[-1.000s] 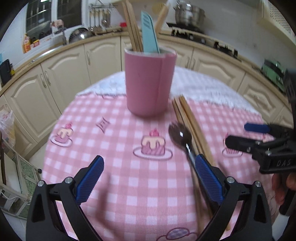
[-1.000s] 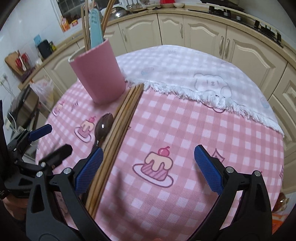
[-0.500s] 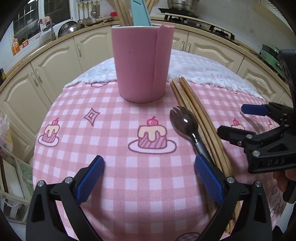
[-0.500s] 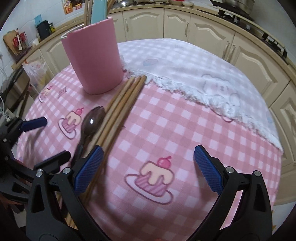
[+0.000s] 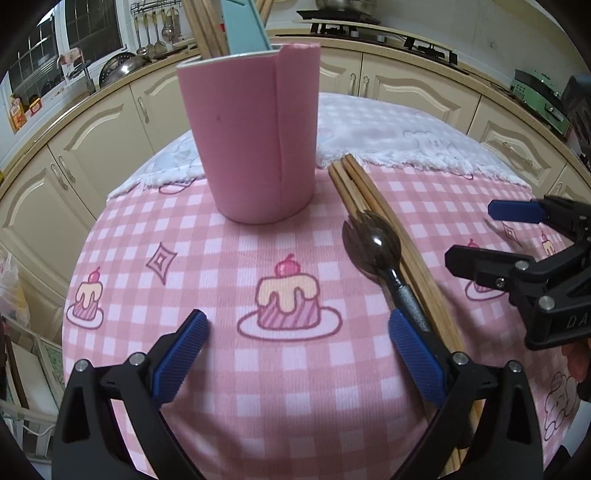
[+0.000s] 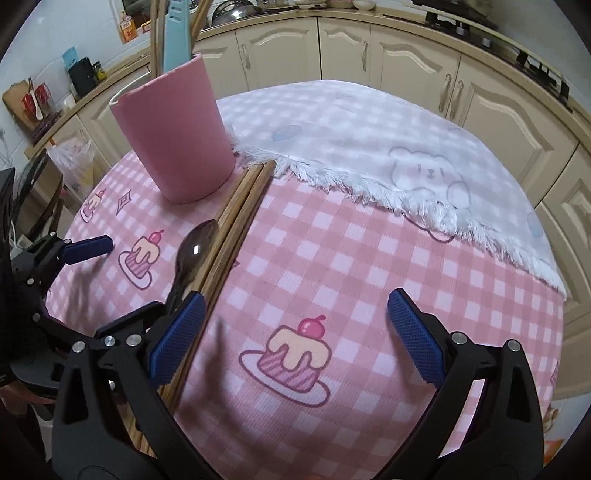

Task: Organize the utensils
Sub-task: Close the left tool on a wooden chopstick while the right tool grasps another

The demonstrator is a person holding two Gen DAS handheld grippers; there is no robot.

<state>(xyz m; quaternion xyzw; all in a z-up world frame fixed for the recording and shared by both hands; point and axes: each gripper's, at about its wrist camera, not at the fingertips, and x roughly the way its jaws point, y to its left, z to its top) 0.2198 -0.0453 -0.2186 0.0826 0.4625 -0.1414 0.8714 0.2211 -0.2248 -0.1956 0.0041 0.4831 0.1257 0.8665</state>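
The cup [image 5: 255, 147] stands on the tablecloth [image 5: 221, 288], with chopsticks [image 5: 201, 26] and a flat utensil [image 5: 243, 26] standing in it. Just right of the cup, loose chopsticks [image 5: 373, 206] lie on the cloth. A spork [image 5: 373, 247] lies touching their left side, nearer than the cup. Behind the cup lies a fringed cloth [image 5: 399, 136].

The right gripper [image 6: 295, 332] hangs over the pink checked cloth [image 6: 369, 266] with its jaws spread wide and nothing between them. Its left pad [image 6: 177, 339] lies over the chopsticks [image 6: 236, 218], which run up to the pink cup [image 6: 173, 133]. A dark spoon [image 6: 194, 247] lies touching the chopsticks on their left. The left gripper [image 6: 122, 280] is at the left edge, jaws apart. A white fringed cloth [image 6: 388, 147] covers the far side.
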